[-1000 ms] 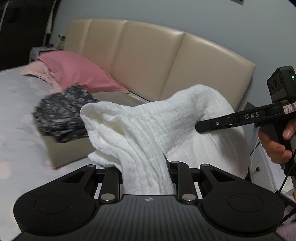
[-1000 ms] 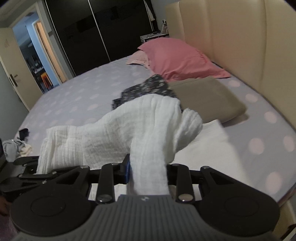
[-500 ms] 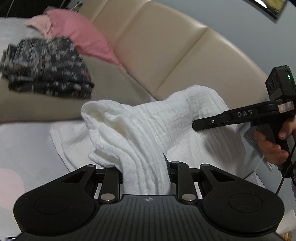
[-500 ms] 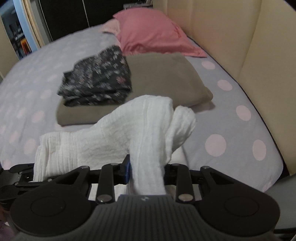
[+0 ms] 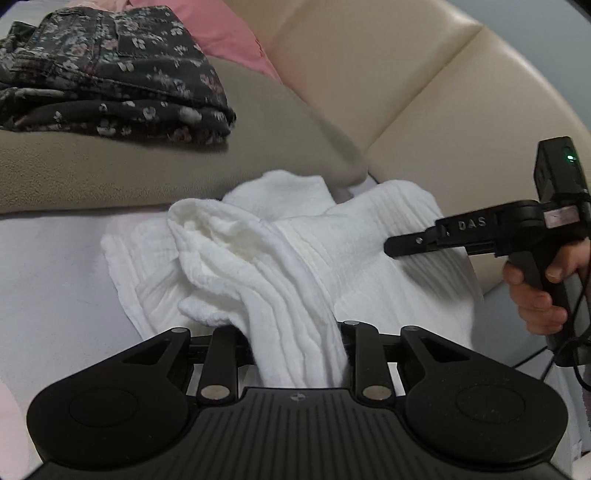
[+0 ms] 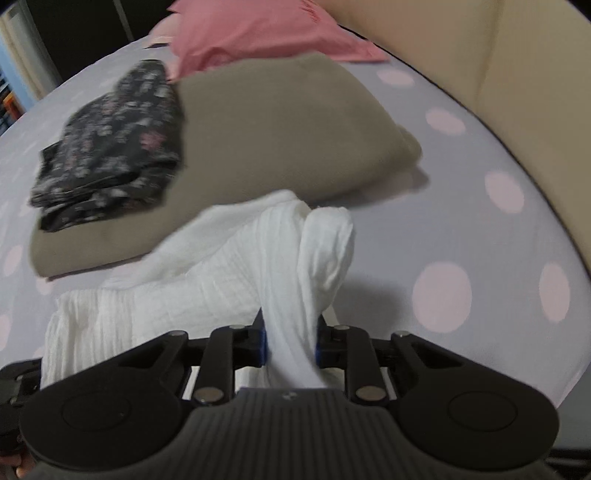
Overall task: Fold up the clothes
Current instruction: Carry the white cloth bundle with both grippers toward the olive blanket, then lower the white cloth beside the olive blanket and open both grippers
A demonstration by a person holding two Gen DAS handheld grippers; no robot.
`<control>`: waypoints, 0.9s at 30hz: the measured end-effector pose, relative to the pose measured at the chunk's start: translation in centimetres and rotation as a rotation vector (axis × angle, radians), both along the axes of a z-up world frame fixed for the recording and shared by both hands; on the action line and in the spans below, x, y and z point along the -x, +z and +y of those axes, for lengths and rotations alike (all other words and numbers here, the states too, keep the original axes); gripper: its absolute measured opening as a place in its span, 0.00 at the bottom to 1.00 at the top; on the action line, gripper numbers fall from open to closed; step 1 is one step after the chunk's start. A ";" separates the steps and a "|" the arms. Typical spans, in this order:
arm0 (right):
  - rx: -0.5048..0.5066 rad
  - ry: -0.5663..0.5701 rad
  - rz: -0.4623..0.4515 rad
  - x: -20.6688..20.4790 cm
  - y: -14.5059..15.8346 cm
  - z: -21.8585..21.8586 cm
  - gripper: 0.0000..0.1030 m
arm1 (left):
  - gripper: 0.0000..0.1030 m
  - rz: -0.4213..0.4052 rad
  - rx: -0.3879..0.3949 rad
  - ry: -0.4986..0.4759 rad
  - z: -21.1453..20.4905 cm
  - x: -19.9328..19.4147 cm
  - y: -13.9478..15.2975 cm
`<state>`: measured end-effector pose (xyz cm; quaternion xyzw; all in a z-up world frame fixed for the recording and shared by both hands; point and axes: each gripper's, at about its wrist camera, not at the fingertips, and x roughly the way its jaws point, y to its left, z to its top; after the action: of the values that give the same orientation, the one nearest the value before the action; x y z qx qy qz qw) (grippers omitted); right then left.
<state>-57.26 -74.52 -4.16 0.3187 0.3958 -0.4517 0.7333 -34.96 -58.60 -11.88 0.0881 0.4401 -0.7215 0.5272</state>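
Note:
A white ribbed garment (image 5: 280, 266) hangs bunched between both grippers, low over the bed, its far edge lying on the sheet. My left gripper (image 5: 295, 354) is shut on one bunch of it. My right gripper (image 6: 291, 343) is shut on another bunch of the white garment (image 6: 229, 266); it also shows from the side in the left wrist view (image 5: 413, 243), held by a hand. The fingertips are hidden by cloth.
A folded taupe garment (image 6: 280, 125) lies just beyond, with a folded dark floral garment (image 6: 110, 144) on its left part. A pink pillow (image 6: 258, 29) lies behind. The beige headboard (image 5: 388, 74) runs along the right. The sheet (image 6: 461, 221) is lilac with pink dots.
Both grippers have moved forward and down with the white garment, toward the folded pile. The garment's far edge now lies on the sheet in front of the taupe garment.

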 end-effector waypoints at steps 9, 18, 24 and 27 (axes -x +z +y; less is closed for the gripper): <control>0.109 -0.197 -0.086 3.7 2.2 1.9 0.66 | 0.46 -0.134 0.020 -0.018 2.6 -2.4 3.8; 0.231 -0.227 -0.153 6.6 5.5 8.7 0.48 | 0.46 -0.203 0.117 -0.049 4.7 -2.7 7.5; 0.197 -0.227 -0.124 5.6 1.5 9.4 0.45 | 0.45 -0.243 0.100 -0.188 4.5 1.3 5.1; 0.152 -0.296 -0.109 6.2 -1.4 8.1 0.46 | 0.45 -0.284 0.074 -0.215 4.3 2.4 3.1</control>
<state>-63.50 -66.42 -5.60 0.3412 0.2688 -0.5655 0.7011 -37.33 -54.34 -8.75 0.2163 0.3224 -0.7696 0.5069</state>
